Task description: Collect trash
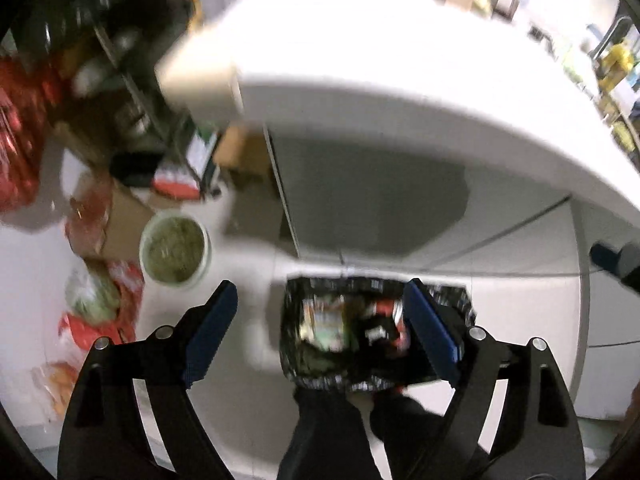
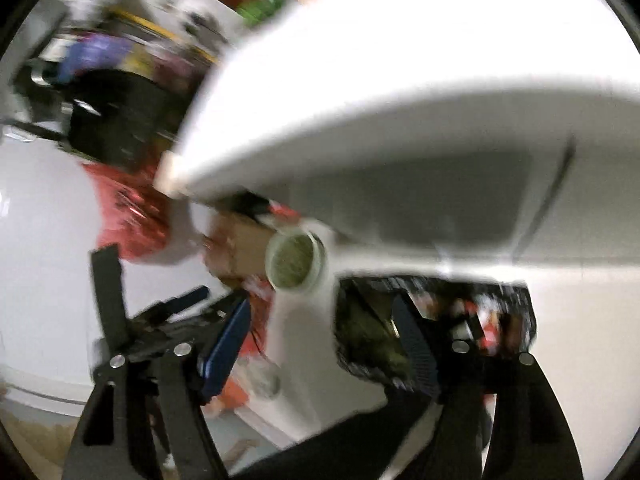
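A bin with a black liner (image 1: pixel 304 312) stands on the floor under a white counter, filled with wrappers and other trash (image 1: pixel 332 328). My left gripper (image 1: pixel 320 286) hovers above it, open, with nothing between its blue pads (image 1: pixel 208 336). In the right wrist view the same bin (image 2: pixel 496 312) lies low and right. My right gripper (image 2: pixel 320 304) is open and empty above the bin's left edge. Both views are blurred by motion.
The white counter (image 1: pixel 400 80) overhangs the bin, with clutter along its far side. A white bucket of greenish matter (image 1: pixel 174 250) stands left of the bin, beside cardboard boxes (image 1: pixel 124 220) and red bags (image 1: pixel 20 140). A person's dark trouser leg (image 1: pixel 332 432) is just below.
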{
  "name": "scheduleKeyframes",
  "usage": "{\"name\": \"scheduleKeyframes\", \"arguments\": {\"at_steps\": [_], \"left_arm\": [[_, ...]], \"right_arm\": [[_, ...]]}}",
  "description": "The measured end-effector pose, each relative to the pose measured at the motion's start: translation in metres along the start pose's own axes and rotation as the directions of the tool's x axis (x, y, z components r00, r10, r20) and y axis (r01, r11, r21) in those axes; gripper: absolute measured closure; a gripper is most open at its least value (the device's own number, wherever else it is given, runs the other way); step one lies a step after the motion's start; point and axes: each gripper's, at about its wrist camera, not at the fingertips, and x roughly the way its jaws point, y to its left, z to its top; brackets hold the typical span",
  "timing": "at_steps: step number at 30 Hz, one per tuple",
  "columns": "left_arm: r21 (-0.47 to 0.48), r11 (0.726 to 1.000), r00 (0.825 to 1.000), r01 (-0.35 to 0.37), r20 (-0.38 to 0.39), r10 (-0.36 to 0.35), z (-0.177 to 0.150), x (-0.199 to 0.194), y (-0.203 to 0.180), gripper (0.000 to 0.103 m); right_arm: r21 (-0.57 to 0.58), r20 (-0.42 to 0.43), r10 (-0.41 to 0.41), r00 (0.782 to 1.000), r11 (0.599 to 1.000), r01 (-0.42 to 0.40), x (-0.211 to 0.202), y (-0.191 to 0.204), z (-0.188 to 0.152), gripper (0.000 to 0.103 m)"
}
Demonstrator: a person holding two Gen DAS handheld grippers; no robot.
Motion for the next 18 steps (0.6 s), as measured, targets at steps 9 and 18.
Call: {"name": "scheduleKeyframes", "arguments": {"at_steps": [9,18], "left_arm": [[0.023,0.998,0.981,0.059,0.181,-0.063,0.050,-0.045,0.018,0.015],[-0.015,0.997,0.990,0.074,0.124,-0.072,0.046,-0.038,0.045,0.015]], "right_arm": [[-0.073,0.325,-0.130,0.937,0.984,0.162,-0.033,0.049,0.100,0.021],[-0.023,0.290,-0.301,0.908,0.947,0.321,0.047,0.044,0.211,0.037]]}}
